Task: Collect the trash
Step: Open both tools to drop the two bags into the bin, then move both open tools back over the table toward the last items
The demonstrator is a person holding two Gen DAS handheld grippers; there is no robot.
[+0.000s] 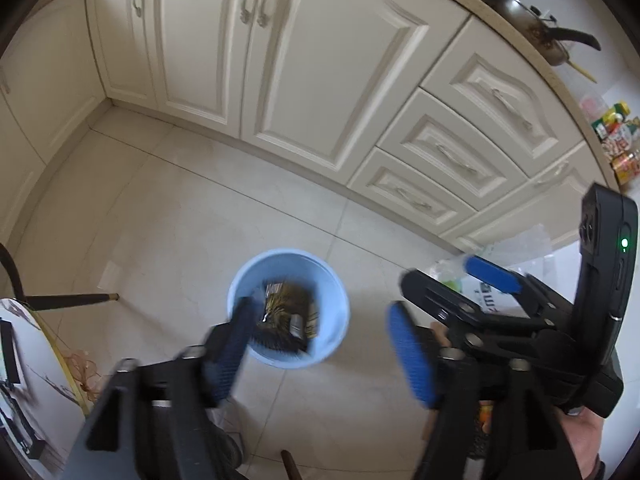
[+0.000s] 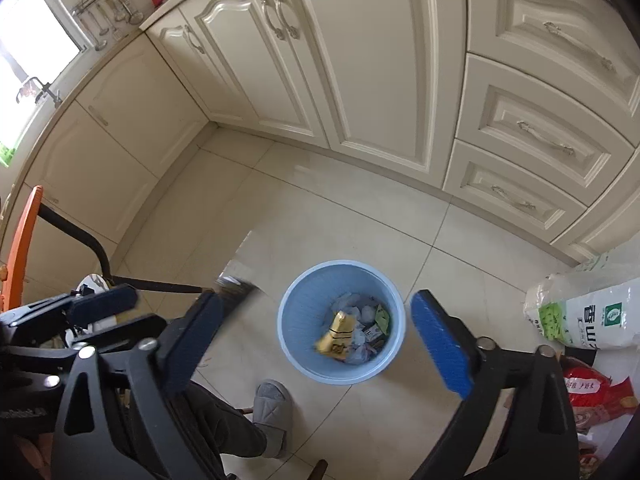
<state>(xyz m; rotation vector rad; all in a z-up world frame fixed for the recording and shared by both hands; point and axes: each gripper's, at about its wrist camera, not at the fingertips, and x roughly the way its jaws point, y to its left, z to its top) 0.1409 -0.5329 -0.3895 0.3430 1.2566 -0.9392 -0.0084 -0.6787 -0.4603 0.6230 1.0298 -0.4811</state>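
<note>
A light blue trash bin stands on the tiled kitchen floor. In the right wrist view it holds a yellow packet, crumpled white wrappers and small scraps. In the left wrist view a dark, blurred wrapper is in mid-air over the bin's mouth, just off my left finger. My left gripper is open above the bin. My right gripper is open and empty above the bin; it also shows in the left wrist view.
Cream cabinets and drawers line the far side. A white rice bag and a red bag lie at the right. A round table, a chair leg and my slippered foot are near.
</note>
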